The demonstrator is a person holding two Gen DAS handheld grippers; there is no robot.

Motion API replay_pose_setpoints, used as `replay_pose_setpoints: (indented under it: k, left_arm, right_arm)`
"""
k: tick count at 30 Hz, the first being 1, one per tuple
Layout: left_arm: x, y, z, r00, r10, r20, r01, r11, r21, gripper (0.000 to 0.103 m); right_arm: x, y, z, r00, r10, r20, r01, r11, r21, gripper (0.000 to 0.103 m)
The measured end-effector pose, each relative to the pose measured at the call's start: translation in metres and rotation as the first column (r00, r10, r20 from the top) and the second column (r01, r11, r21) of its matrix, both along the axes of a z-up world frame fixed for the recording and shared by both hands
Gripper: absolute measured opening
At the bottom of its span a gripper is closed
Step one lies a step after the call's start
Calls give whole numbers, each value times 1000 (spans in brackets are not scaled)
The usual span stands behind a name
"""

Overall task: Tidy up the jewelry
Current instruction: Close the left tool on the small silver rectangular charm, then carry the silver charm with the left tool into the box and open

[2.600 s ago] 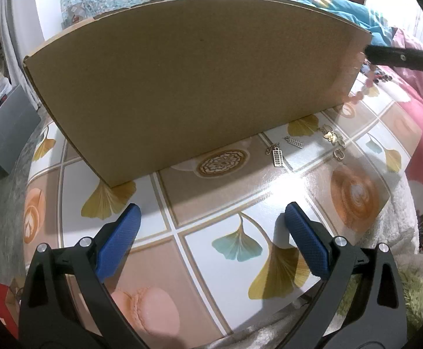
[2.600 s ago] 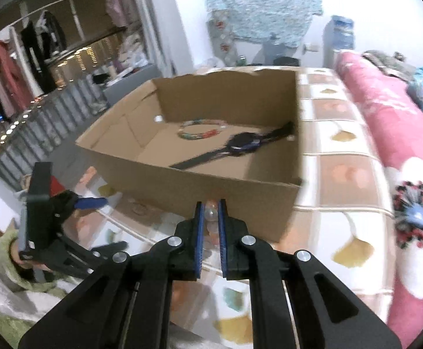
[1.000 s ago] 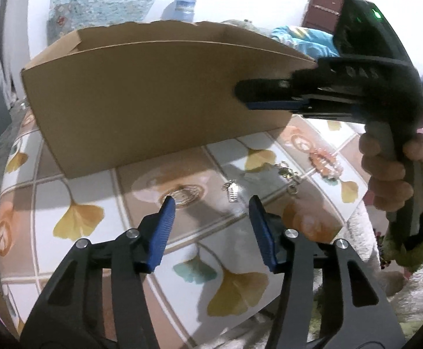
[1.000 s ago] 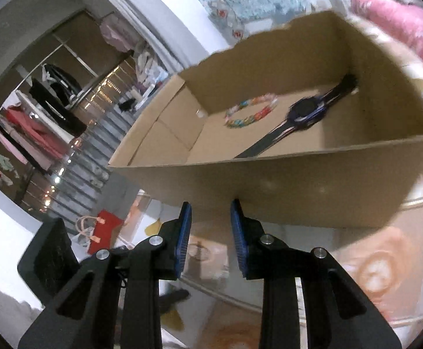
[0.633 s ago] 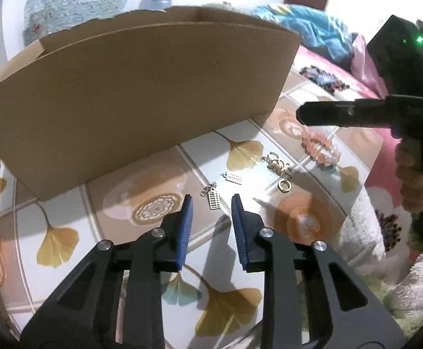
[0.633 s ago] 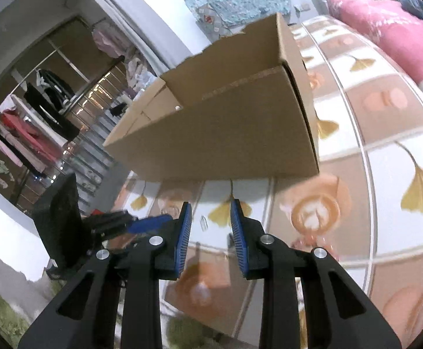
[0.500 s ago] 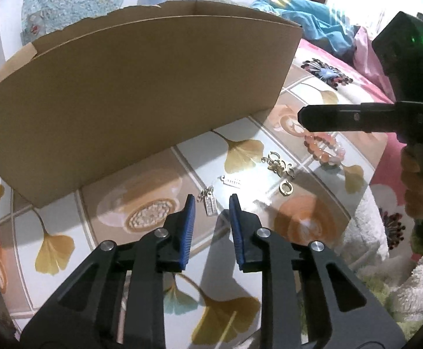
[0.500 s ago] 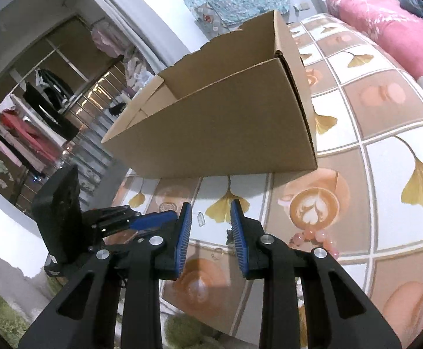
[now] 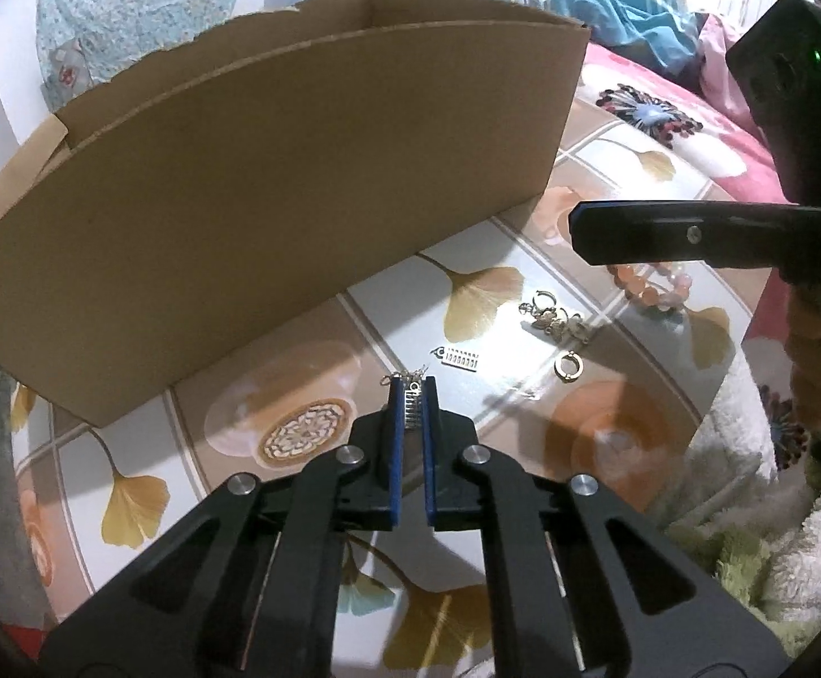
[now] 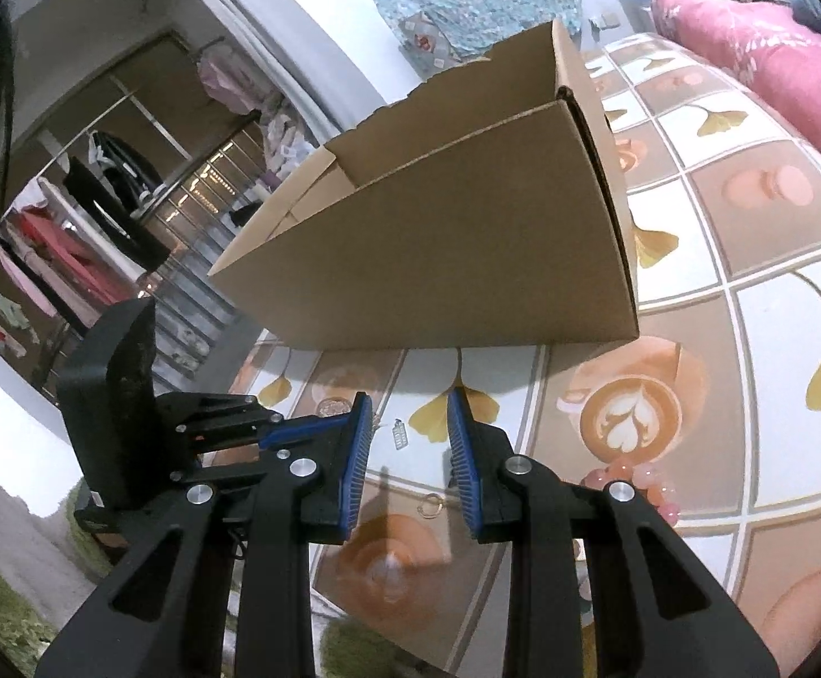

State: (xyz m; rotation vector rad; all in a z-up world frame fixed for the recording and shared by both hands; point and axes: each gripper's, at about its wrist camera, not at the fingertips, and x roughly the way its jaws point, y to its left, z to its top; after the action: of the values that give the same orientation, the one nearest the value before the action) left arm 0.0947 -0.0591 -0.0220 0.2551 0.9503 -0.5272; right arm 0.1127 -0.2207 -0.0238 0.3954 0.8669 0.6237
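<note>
Left gripper [image 9: 412,395] jaws just closing, pads now pinching a silver charm [image 9: 412,408] on the table [image 9: 523,395] near its front edge, before the cardboard box [image 9: 274,214]. Right gripper [image 10: 408,412] part open, empty, above a loose ring [image 10: 430,505].

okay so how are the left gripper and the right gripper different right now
The left gripper has its jaws pinched on a small silver charm on the table; the right gripper has jaws apart with nothing between them. The left gripper's jaws have just been closing around that charm, while the right gripper hangs above the pink bead bracelet without touching it. Both have blue pads on black arms and sit near the cardboard box.
</note>
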Motion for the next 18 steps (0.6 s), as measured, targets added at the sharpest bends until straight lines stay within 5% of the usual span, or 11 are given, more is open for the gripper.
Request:
replay_pose_setpoints:
  k: [10,18]
  left_arm:
    - [-5,26,28,997,53,60,-49,996,-68,5]
    - [0,47,25,994,92,56,-84,988,-131,5]
  right_arm:
    - [-7,43,15,989,124,78,-105,971,-213,28]
    - [-2,91,-3,974,217,69,-156,859,-488,20]
